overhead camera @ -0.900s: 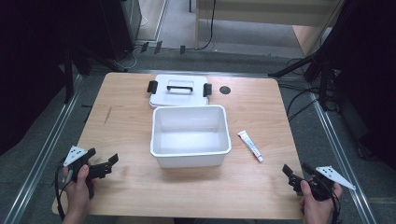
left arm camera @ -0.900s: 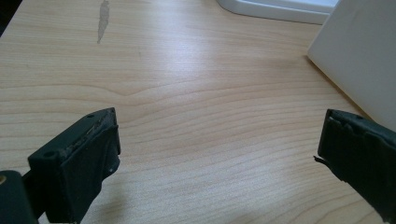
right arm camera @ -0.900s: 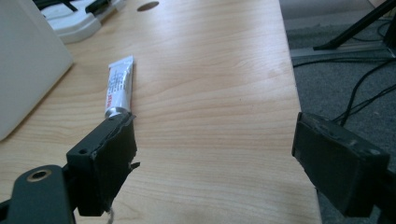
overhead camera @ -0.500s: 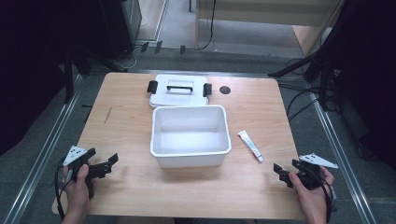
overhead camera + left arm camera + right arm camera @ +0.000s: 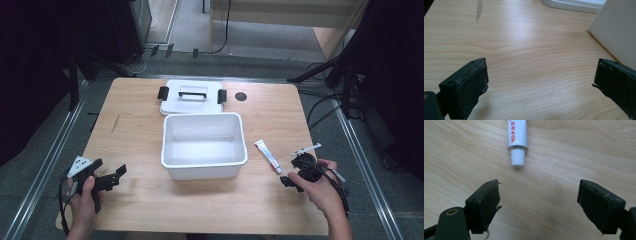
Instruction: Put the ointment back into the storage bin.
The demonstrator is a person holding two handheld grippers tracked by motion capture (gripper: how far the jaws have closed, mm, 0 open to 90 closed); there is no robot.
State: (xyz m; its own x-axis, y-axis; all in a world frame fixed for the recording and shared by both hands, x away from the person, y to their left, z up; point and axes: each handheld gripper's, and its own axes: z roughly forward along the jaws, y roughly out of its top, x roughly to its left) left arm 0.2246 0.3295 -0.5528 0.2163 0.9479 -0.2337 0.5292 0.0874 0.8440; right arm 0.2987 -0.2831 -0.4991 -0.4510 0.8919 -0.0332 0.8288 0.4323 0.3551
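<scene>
- Right gripper view: the right gripper (image 5: 537,205) is spread wide with nothing between its jaws, and the tube (image 5: 517,135) lies just ahead of it on the wooden table (image 5: 574,150), apart from both jaws.
- The tube's white cap end points back toward this tool, slightly nearer its left-hand jaw than the other; the red-printed body runs straight away from it. So the long axis lies along the tool's line of reach, not across the gap.
- My judgement: to close across the tube's narrow width, the tool only needs to go forward and a little toward the cap's side; no turn of the hand looks necessary.
- In the high view the right gripper (image 5: 294,176) sits just short of the tube (image 5: 267,155), which lies beside the open white bin (image 5: 203,145); the bin's lid (image 5: 191,97) rests beyond the bin.
- The left gripper (image 5: 112,176) is well apart from the tube, with the bin between them, so the right hand is plainly nearer.
- In the left gripper view the left gripper (image 5: 541,75) is also released and empty, with the bin's wall off to its right-hand jaw.
</scene>
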